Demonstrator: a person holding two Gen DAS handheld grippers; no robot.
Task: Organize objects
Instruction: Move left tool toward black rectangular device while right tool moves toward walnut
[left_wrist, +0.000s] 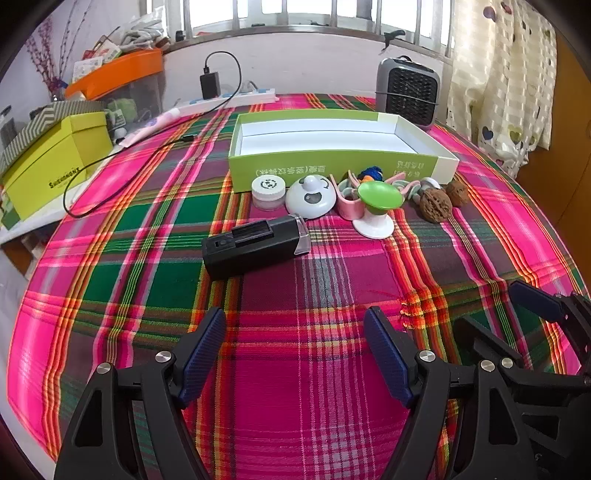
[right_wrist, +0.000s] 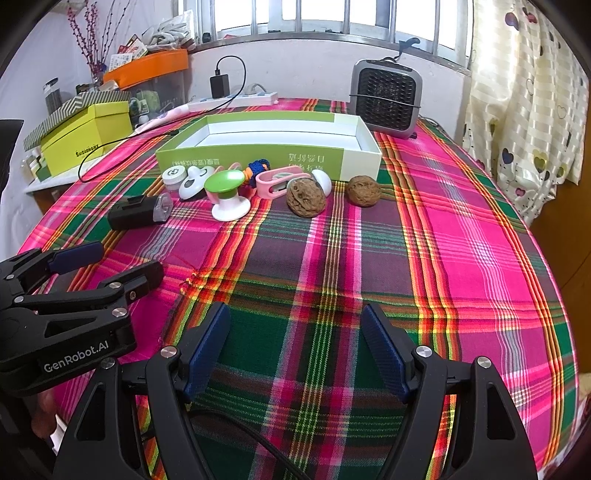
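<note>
With both tools tilted down over the pink-and-green plaid tablecloth (left_wrist: 155, 236), nothing held. Left gripper (left_wrist: 295, 350): blue-padded jaws spread wide, only cloth between them. Right gripper (right_wrist: 293, 347): same, jaws wide apart, empty. Both low at the near edge of the table, side by side, well apart from the objects.

Objects in a loose row just in front of the long shallow lime-green cardboard box with white interior (left_wrist: 332, 162), box empty. From left in the left wrist view:
- small clear jar with white screw lid (left_wrist: 269, 192)
- white dome-shaped piece with grey spots (left_wrist: 312, 197), touching or just beside the jar
- pink plastic clip-like holder (left_wrist: 349, 206)
- green-topped spool on a white flared base (left_wrist: 376, 210), tipped, in front of the pink holder
- blue-and-orange braided cord knot (right_wrist: 258, 167), close against the box wall
- 2 brown wrinkled walnuts (right_wrist: 306, 197), 1 set apart to the right (right_wrist: 364, 190)

Black rectangular device with clear end cap (left_wrist: 255, 245) lying on its side, nearer than the row, left of centre.

Behind the box: grey grille-fronted fan heater (left_wrist: 406, 92), white power strip with black charger (left_wrist: 236, 96). Yellow-green lidded carton (left_wrist: 55, 162) off the left edge.
</note>
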